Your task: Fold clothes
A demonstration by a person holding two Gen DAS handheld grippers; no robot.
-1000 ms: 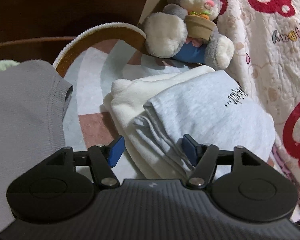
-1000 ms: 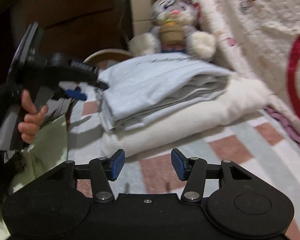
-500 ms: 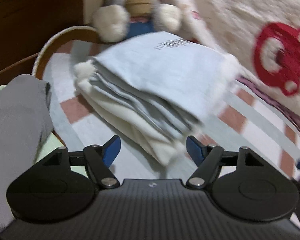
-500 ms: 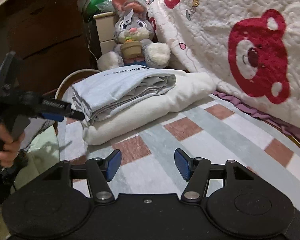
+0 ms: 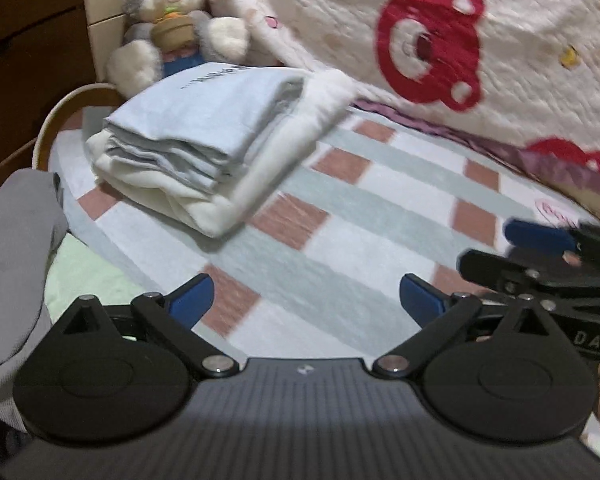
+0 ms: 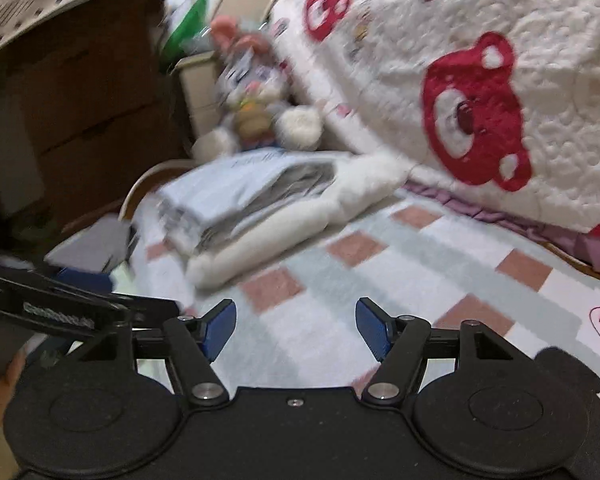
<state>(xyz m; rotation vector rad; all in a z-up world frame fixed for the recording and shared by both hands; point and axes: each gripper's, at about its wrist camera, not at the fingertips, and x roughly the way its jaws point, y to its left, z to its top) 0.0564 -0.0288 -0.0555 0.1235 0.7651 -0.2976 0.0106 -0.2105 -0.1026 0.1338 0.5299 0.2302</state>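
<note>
From the left wrist we see our left gripper (image 5: 302, 300) with its jaws wide apart and nothing between them, hanging above the checked sheet (image 5: 380, 216). The folded stack (image 5: 204, 140) lies well ahead and to the left on that sheet: a pale grey top (image 5: 216, 112) with a line of print, folded flat on a cream garment (image 5: 220, 204) that sticks out beneath it. Behind the stack sits a plush rabbit (image 5: 176, 20), against a cream drawer unit (image 5: 100, 20). A quilt (image 5: 460, 52) with red bears rises along the right. At the left edge a grey garment (image 5: 16, 248) lies unfolded over something pale green (image 5: 88, 276). Our right gripper (image 5: 540, 248) enters from the right edge; from here we cannot tell how far its jaws stand apart.

From the right wrist, blurred by motion, our right gripper (image 6: 296, 326) also has its jaws apart and empty over the sheet (image 6: 420, 280). The stack (image 6: 268, 208) lies ahead and left of centre, grey top (image 6: 240, 192) on cream garment (image 6: 280, 224), with the rabbit (image 6: 256, 112) behind it and the quilt (image 6: 480, 100) to the right. The left gripper (image 6: 80, 300) comes in from the left edge, with the grey garment (image 6: 96, 244) just beyond it.
</note>
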